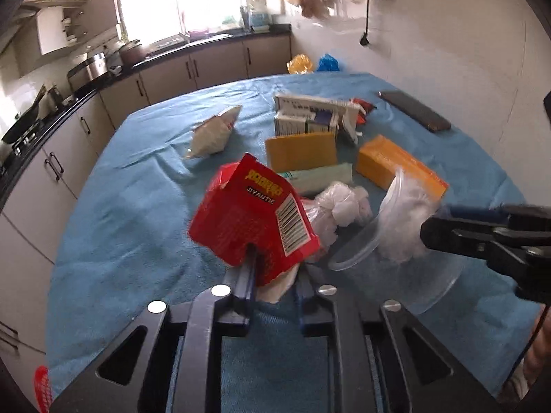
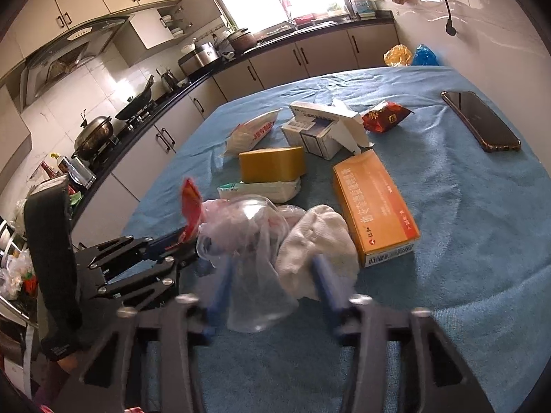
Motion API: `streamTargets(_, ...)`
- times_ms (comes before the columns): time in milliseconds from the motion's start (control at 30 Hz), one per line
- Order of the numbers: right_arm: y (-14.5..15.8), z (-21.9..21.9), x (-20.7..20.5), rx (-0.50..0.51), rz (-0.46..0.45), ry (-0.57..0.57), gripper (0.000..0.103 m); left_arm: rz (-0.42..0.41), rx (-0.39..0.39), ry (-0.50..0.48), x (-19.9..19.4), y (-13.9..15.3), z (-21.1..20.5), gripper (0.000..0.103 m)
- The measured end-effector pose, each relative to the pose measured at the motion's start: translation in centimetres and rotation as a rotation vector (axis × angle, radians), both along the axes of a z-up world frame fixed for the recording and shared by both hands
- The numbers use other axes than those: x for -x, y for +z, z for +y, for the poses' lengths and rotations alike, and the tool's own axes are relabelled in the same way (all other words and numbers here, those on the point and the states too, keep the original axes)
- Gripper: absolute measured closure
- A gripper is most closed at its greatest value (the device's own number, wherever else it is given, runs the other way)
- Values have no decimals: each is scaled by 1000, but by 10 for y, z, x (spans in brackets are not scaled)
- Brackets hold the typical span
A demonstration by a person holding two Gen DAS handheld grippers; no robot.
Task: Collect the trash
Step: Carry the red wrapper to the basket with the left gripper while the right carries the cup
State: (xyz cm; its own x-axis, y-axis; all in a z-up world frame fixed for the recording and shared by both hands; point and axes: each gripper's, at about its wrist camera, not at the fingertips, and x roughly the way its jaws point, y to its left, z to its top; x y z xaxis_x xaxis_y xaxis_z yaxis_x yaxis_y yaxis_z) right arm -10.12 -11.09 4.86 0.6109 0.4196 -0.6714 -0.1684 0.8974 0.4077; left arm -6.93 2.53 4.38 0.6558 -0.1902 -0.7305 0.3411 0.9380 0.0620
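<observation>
My left gripper [image 1: 275, 268] is shut on a red carton [image 1: 251, 220] marked JIYANTIE, with white paper under it, held above the blue cloth [image 1: 137, 206]. It also shows in the right wrist view [image 2: 191, 206]. My right gripper [image 2: 272, 272] holds a clear plastic cup [image 2: 255, 268] stuffed with crumpled white tissue [image 2: 316, 241] and plastic film between its blue fingers [image 2: 323, 278]. In the left wrist view the cup [image 1: 396, 237] lies on its side beside the carton, the right gripper [image 1: 447, 232] at its right.
On the cloth lie an orange box [image 2: 375, 206], a yellow block [image 2: 272, 163], a tissue pack [image 2: 261, 189], white boxes [image 2: 320, 127], a white bag [image 2: 251, 130], a red snack wrapper [image 2: 385, 117] and a phone [image 2: 482, 120]. Kitchen counters run along the left.
</observation>
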Motion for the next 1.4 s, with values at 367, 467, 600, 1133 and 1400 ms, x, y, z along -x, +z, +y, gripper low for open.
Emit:
streamTargets(367,14,2,21,-23,-36,5,85,-29,143,93,49,38,45,98)
streamTargets(467,24,5,32,-14,-67,10,86,-36,197,130,67,47,66,98)
streamTargets(600,38,12,46,-13,-108,29,86,-42,245,203,90,57,99,98)
streamTargets(1133,53,164,43,-67,-108,366,86,-22,275,687,177,29,294,98)
streamTargets(1400,42,304,34,-66,-63,610,85,60,316,839,186,-17,370,98)
